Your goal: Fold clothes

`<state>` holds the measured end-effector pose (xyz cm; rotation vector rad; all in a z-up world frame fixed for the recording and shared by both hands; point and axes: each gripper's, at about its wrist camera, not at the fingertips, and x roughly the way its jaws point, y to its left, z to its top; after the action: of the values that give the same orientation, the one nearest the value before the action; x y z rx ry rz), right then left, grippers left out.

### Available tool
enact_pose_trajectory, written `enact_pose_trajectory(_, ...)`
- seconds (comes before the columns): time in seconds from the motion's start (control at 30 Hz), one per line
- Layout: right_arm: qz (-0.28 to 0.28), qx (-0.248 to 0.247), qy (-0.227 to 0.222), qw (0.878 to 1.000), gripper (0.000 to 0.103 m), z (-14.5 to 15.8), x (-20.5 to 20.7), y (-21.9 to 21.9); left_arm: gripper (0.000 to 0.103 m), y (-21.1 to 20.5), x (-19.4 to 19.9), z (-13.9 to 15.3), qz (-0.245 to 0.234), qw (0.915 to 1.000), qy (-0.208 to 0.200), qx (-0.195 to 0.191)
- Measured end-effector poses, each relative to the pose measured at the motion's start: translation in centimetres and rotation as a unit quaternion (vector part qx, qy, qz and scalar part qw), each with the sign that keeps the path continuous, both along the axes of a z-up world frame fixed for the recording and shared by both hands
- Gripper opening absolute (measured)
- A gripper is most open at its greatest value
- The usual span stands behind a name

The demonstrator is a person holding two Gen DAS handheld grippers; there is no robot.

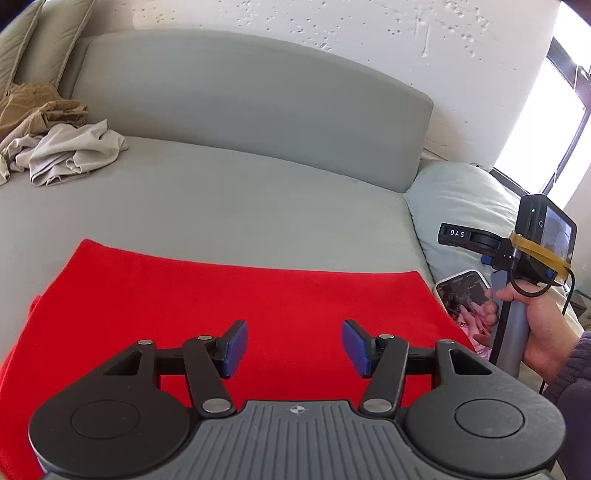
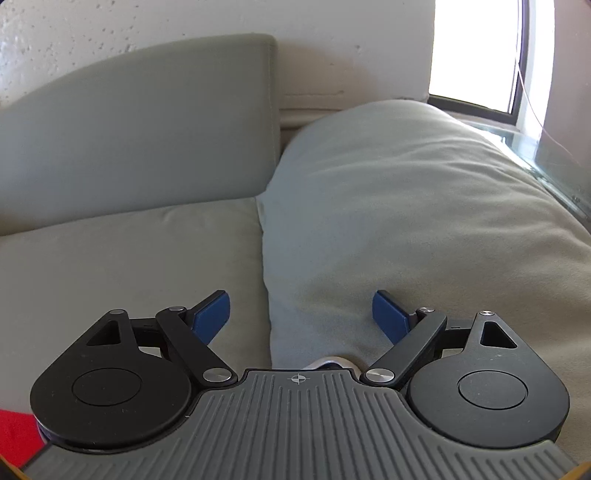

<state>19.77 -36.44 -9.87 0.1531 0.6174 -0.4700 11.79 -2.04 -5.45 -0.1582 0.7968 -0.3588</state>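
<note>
Grey sofa (image 1: 229,206) carries a flat red cloth (image 1: 280,302) under the left gripper (image 1: 294,347), its fingers spread and empty; crumpled clothes (image 1: 70,151) lie far left. Right view: right gripper (image 2: 301,314) over a cushion (image 2: 424,221), fingers wide apart, holding nothing.

I'm looking at a grey-green sofa (image 1: 207,206) with a flat seat and a tall, rounded backrest (image 1: 236,99) set against a rough white plaster wall (image 1: 332,33) pitted with small holes. A plump pale cushion (image 2: 406,206) sits at the sofa's right end. Beyond it a dark-framed window (image 2: 476,51) blows out white with daylight. More cushions (image 1: 33,40) lean at far left.
</note>
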Motion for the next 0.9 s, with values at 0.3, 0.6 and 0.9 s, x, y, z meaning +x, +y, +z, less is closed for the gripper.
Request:
enact_pose_trajectory(0.3,-0.045,0.021,-0.15,0.987,0.089,5.8,-5.9,-0.8,0.055,0.5,-1.6,0.2,-0.003,0.9999,0.011,-0.005)
enact_pose_trajectory(0.6,-0.007,0.186,-0.043,0.982,0.089,4.1,-19.4,2.4,0.057,1.0,-6.5,0.4,-0.021,0.9994,0.017,0.023)
enact_pose_trajectory(0.9,-0.015,0.377,-0.021,0.926,0.077,0.1,-25.1,3.6,0.057,1.1,-8.6,-1.1,-0.036,0.9987,0.027,0.022)
